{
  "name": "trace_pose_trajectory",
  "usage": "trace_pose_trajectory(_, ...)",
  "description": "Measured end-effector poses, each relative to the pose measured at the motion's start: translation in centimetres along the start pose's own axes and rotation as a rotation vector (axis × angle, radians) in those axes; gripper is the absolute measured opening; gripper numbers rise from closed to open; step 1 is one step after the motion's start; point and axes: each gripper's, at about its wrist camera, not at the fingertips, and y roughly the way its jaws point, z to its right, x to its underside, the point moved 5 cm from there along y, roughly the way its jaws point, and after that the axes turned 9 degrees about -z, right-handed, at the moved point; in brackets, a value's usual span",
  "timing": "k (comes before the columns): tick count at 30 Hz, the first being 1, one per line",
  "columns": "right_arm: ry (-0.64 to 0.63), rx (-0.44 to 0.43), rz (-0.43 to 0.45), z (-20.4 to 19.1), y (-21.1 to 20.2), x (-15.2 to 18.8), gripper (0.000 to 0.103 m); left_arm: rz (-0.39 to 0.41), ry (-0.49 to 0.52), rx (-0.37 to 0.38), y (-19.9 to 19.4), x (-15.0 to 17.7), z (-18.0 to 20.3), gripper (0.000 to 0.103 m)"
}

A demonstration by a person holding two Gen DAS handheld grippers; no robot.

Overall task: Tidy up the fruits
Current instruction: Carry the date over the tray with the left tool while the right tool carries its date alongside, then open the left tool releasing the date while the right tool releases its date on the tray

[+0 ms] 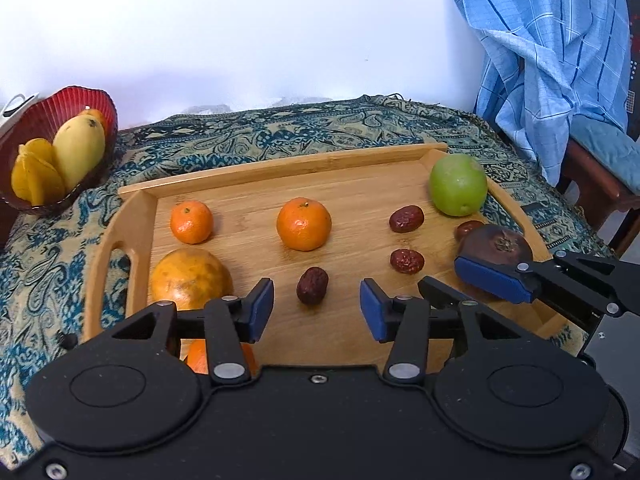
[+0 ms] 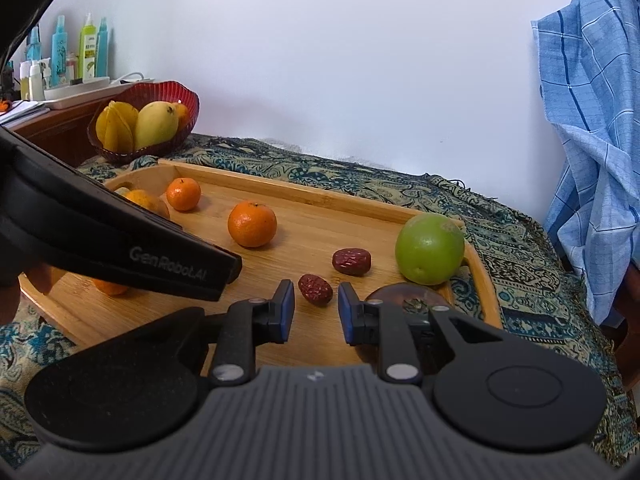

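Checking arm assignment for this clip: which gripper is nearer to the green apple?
Right. The right gripper sits open just short of the green apple, by the dark fruit next to it. The left gripper hovers open over the tray's middle, farther away.

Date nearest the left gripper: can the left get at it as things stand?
Probably yes. The left gripper is open, the date lies alone on the tray just ahead of the gap, with nothing between.
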Motion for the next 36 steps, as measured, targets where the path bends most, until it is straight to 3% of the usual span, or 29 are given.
trace_pose_trajectory(36,0.119,-0.012,0.016,0.4,-4.8,3.4,0.038,0.027,-0.076,-0.031,-5.1,6.2,0.1,0.049)
